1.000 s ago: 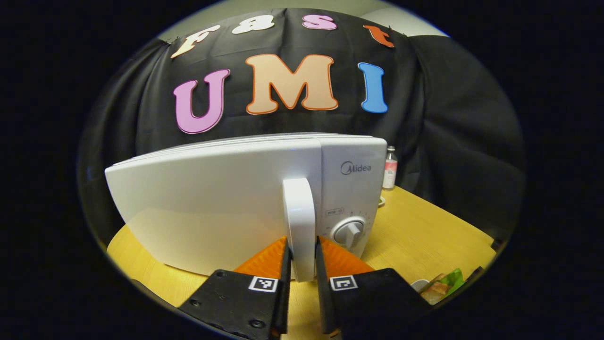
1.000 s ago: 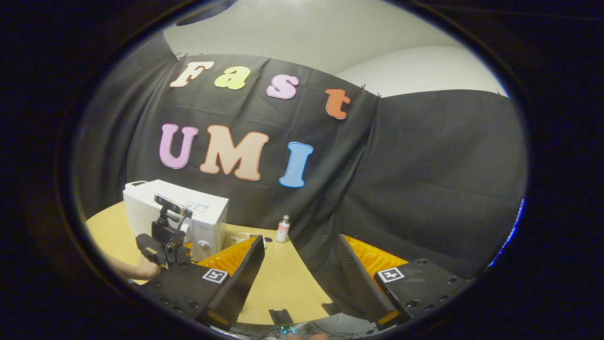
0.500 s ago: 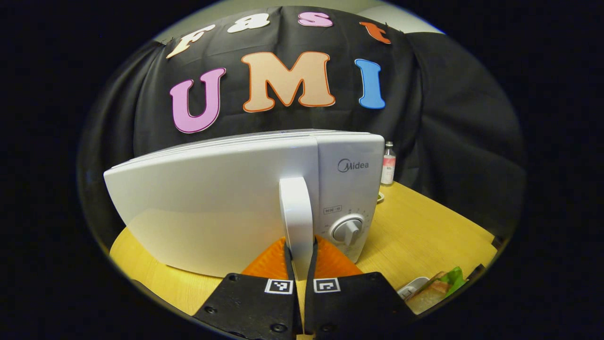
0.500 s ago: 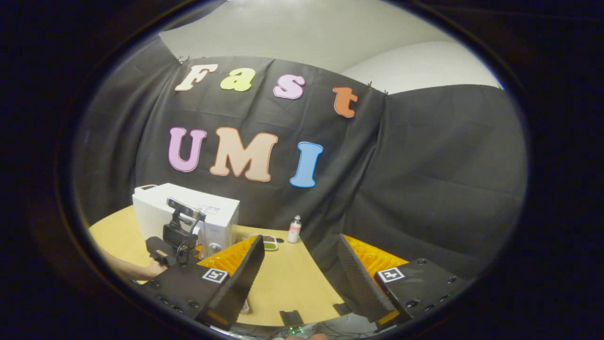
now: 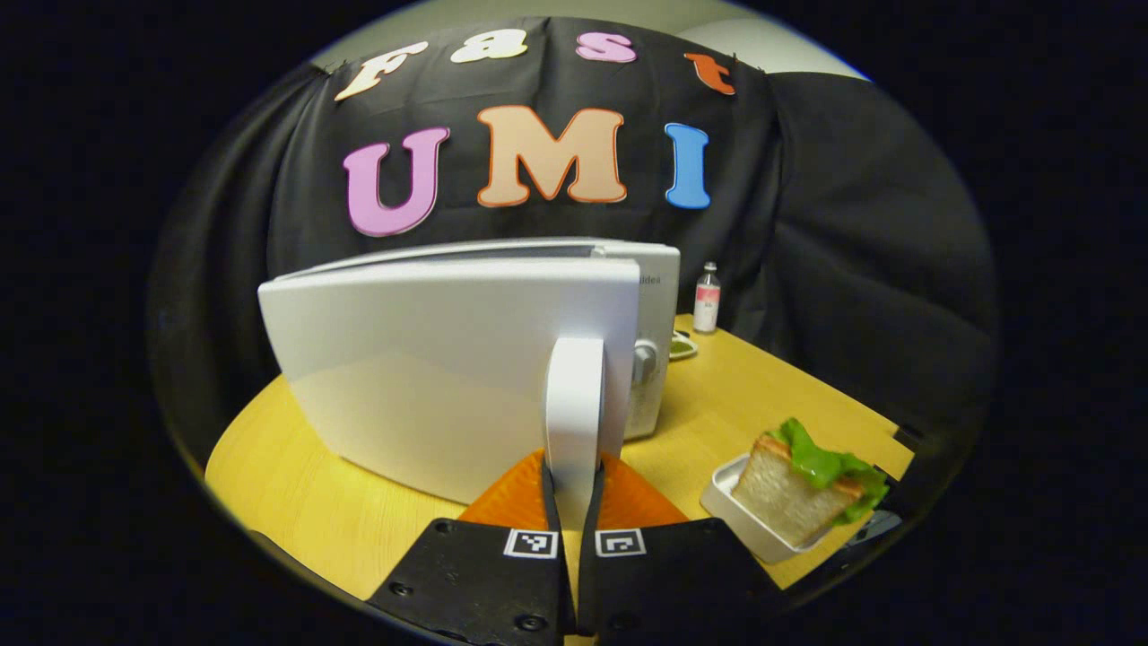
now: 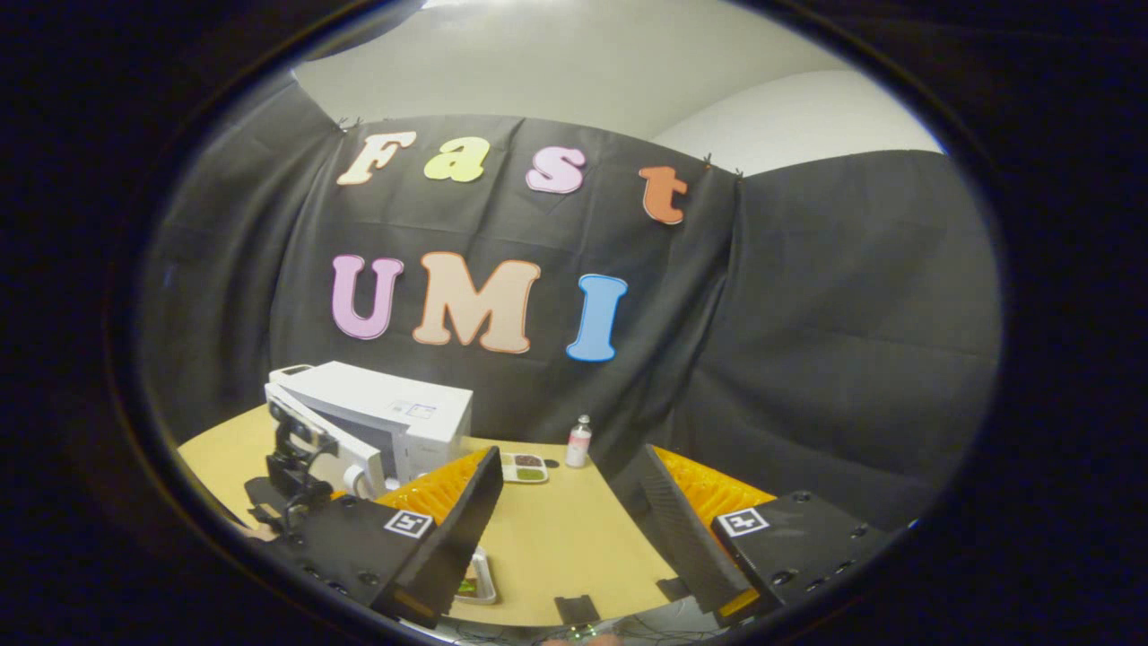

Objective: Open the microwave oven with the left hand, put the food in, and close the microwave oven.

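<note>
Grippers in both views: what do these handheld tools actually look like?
The left gripper and right gripper each have two wedge-shaped jaws with ribbed faces; every jaw carries a small square black-and-white marker and screw heads. Seen from afar, the left gripper is a dark frame topped by a camera block.

A: The microwave door (image 5: 430, 368) ahead of the jaws looks like smooth, glossy white plastic, as does the handle (image 5: 574, 404) between them.

B: The table (image 5: 771, 404) beneath has a matt, wood-grain look; the tray (image 5: 731, 502) to the jaws' right seems smooth plastic.
</note>
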The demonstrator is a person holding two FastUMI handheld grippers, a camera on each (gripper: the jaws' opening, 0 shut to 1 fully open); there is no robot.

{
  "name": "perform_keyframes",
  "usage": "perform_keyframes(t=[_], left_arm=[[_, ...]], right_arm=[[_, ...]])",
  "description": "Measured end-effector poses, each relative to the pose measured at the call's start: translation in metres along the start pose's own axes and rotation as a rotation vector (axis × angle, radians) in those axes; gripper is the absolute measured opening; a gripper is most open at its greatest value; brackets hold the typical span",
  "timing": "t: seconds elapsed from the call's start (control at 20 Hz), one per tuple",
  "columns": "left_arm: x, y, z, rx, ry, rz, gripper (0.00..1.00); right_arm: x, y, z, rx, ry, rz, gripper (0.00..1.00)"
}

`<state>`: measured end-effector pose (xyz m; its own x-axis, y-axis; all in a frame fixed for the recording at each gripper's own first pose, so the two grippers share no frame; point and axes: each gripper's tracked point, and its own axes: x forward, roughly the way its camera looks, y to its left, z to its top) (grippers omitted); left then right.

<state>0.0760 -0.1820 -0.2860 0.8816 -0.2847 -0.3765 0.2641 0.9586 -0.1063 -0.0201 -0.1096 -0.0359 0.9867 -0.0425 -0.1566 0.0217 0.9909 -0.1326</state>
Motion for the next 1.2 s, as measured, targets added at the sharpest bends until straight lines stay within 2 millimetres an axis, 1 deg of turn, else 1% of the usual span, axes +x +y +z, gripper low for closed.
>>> perform_keyframes(t=[0.05, 0.1, 0.25, 0.3, 0.35, 0.45, 0.55, 0.6, 0.65, 0.7, 0.8, 0.95, 1.05, 1.1, 1.15, 1.2], left_arm=[[-0.017, 0.005, -0.004, 0.013, 0.012, -0.013, 0.01], [-0.035, 0.012, -0.014, 0.007, 0.044, -0.02, 0.01], [-0.088, 0.045, -0.035, 0.006, 0.095, 0.01, 0.01], [-0.102, 0.06, -0.039, 0.01, 0.104, 0.043, 0.01], [-0.117, 0.077, -0.046, 0.008, 0.118, 0.08, 0.01], [-0.142, 0.111, -0.056, -0.026, 0.144, 0.153, 0.01], [-0.164, 0.148, -0.065, -0.057, 0.157, 0.233, 0.01], [-0.175, 0.17, -0.069, -0.063, 0.161, 0.278, 0.01], [-0.184, 0.186, -0.074, -0.085, 0.164, 0.291, 0.0], [-0.187, 0.195, -0.074, -0.135, 0.146, 0.273, 0.0], [-0.195, 0.213, -0.08, -0.195, 0.147, 0.247, 0.0], [-0.202, 0.231, -0.08, -0.214, 0.136, 0.192, 0.0], [-0.206, 0.244, -0.084, -0.215, 0.147, 0.17, 0.0], [-0.206, 0.247, -0.084, -0.216, 0.147, 0.164, 0.0], [-0.205, 0.247, -0.085, -0.212, 0.151, 0.159, 0.0], [-0.206, 0.246, -0.081, -0.204, 0.152, 0.154, 0.0]], right_arm=[[0.002, 0.011, -0.001, -0.002, 0.003, 0.025, 0.97], [0.004, 0.022, -0.001, -0.006, 0.003, 0.052, 0.97], [0.007, 0.056, -0.001, -0.001, -0.004, 0.129, 0.99], [0.009, 0.065, -0.003, 0.008, -0.001, 0.15, 0.97], [0.01, 0.074, -0.004, 0.019, 0.002, 0.17, 0.98], [0.012, 0.089, -0.001, 0.036, -0.005, 0.199, 0.97], [0.013, 0.105, 0.0, 0.042, -0.019, 0.225, 0.97], [0.013, 0.113, -0.001, 0.045, -0.02, 0.239, 0.97], [0.014, 0.123, -0.005, 0.062, -0.012, 0.257, 0.97], [0.015, 0.132, -0.011, 0.089, 0.001, 0.275, 0.98], [0.02, 0.139, -0.031, 0.134, 0.035, 0.273, 0.98], [0.031, 0.139, -0.069, 0.15, 0.092, 0.251, 0.97], [0.039, 0.135, -0.096, 0.131, 0.137, 0.225, 0.97], [0.043, 0.135, -0.104, 0.119, 0.151, 0.216, 0.99], [0.045, 0.135, -0.11, 0.099, 0.158, 0.212, 0.97], [0.047, 0.135, -0.116, 0.072, 0.165, 0.21, 0.97]])
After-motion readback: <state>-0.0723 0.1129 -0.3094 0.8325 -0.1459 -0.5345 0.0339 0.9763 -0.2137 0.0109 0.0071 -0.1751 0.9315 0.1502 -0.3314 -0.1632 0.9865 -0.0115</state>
